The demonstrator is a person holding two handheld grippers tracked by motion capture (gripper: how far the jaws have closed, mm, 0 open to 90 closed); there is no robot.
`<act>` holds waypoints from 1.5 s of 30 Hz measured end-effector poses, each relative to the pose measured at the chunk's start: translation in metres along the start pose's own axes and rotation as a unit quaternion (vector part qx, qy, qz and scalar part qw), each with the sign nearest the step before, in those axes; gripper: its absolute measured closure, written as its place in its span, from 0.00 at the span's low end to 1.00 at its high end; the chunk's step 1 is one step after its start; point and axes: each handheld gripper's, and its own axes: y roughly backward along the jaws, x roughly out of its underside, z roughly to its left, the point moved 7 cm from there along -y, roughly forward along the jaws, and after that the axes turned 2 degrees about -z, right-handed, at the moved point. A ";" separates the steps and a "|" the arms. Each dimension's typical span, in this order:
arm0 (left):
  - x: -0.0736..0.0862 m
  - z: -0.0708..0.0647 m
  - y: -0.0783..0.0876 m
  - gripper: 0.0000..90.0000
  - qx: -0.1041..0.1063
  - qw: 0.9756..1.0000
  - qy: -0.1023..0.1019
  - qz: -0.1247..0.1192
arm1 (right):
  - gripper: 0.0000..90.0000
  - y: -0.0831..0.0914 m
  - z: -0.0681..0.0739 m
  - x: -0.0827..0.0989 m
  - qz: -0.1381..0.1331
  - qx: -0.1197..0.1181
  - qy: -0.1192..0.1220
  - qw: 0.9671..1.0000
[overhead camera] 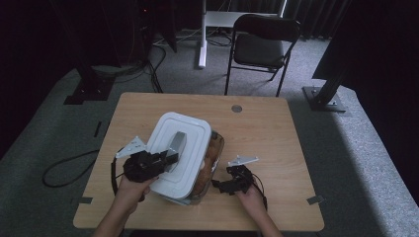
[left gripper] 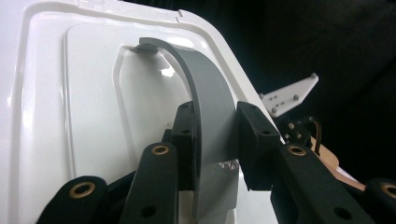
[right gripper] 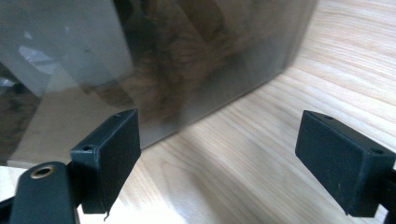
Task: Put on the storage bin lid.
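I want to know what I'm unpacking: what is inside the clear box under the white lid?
Through the clear box wall, brown lumpy pieces show, maybe food; what exactly they are I cannot tell. The tilted white lid, held by its grey handle in the left claw, covers most of the inside.

A lab or studio — black curtains (overhead camera: 380,29), rig posts (overhead camera: 328,89), floor cables (overhead camera: 64,170), folding chair (overhead camera: 262,47).

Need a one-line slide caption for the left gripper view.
Left gripper shut on curved grey handle of white plastic lid.

White lid (overhead camera: 179,153) with grey handle (left gripper: 210,107), tilted over clear container (overhead camera: 213,157).
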 end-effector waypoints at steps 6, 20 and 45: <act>0.006 -0.006 -0.030 0.79 0.016 0.999 0.005 0.031 | 0.15 0.011 -0.015 0.004 -0.010 0.013 -0.018 1.000; 0.012 -0.002 -0.051 0.79 0.005 0.998 0.031 0.057 | 0.15 0.018 -0.027 0.005 -0.015 0.028 -0.030 0.999; 0.024 0.000 -0.063 0.80 -0.006 0.995 0.049 0.091 | 0.15 0.019 -0.032 0.008 -0.013 0.033 -0.036 0.999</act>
